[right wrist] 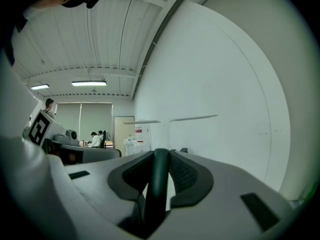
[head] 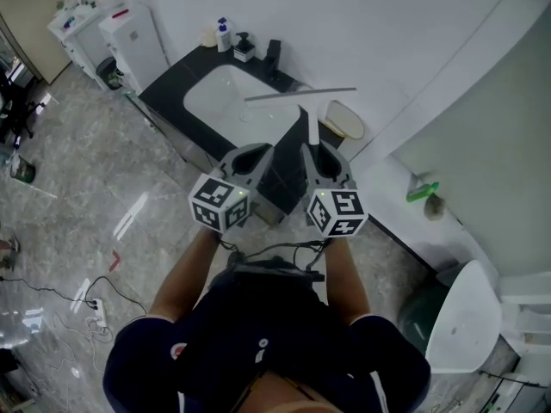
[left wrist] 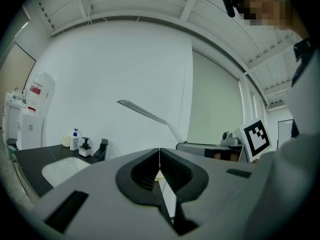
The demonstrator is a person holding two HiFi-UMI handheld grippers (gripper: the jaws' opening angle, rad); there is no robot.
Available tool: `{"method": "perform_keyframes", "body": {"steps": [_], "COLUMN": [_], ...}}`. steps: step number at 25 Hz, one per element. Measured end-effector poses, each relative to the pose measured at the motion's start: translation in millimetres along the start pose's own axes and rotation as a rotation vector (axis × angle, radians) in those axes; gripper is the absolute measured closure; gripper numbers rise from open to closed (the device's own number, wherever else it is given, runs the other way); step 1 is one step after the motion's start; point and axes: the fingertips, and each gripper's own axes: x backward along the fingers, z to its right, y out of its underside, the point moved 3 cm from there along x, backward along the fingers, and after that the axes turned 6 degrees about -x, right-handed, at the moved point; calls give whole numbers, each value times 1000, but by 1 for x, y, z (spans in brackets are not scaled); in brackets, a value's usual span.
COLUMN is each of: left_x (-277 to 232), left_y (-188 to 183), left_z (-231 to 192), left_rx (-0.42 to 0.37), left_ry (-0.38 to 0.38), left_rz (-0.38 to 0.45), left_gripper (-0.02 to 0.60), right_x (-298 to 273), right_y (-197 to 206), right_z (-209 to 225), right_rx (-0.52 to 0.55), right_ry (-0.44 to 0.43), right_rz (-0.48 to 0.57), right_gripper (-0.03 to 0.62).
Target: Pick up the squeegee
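Note:
In the head view, the squeegee point(head: 300, 95) is held up in front of the white wall. Its long grey blade lies crosswise over the sink and its handle runs down into my right gripper point(head: 320, 153). The right gripper view shows the dark green handle point(right wrist: 159, 179) clamped between the jaws of my right gripper point(right wrist: 161, 154), which is shut on it, with the blade point(right wrist: 192, 118) ahead. My left gripper point(head: 250, 157) is beside it on the left. In its own view the left gripper point(left wrist: 159, 151) is shut, jaws touching, with nothing between them. The squeegee point(left wrist: 142, 112) shows there to the upper right.
Below the grippers a white sink point(head: 225, 101) is set in a black counter point(head: 172, 80), with a pump bottle point(head: 224, 34) and a soap dispenser point(head: 244, 48) at the back. A white cabinet point(head: 133, 41) stands at the left, a toilet point(head: 465, 317) at the lower right.

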Motion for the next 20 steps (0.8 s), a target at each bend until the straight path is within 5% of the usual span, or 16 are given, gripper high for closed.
{"method": "perform_keyframes", "body": {"steps": [20], "left_x": [1], "left_y": [-9], "left_z": [9], "left_rx": [-20], "left_ry": [-4], "left_rz": [10], "left_gripper": [569], "right_x": [7], "right_y": [-10], "right_z": [-10], "right_rx": [-9], "right_ry": [-55], "right_rz": [33], "right_gripper": [490]}}
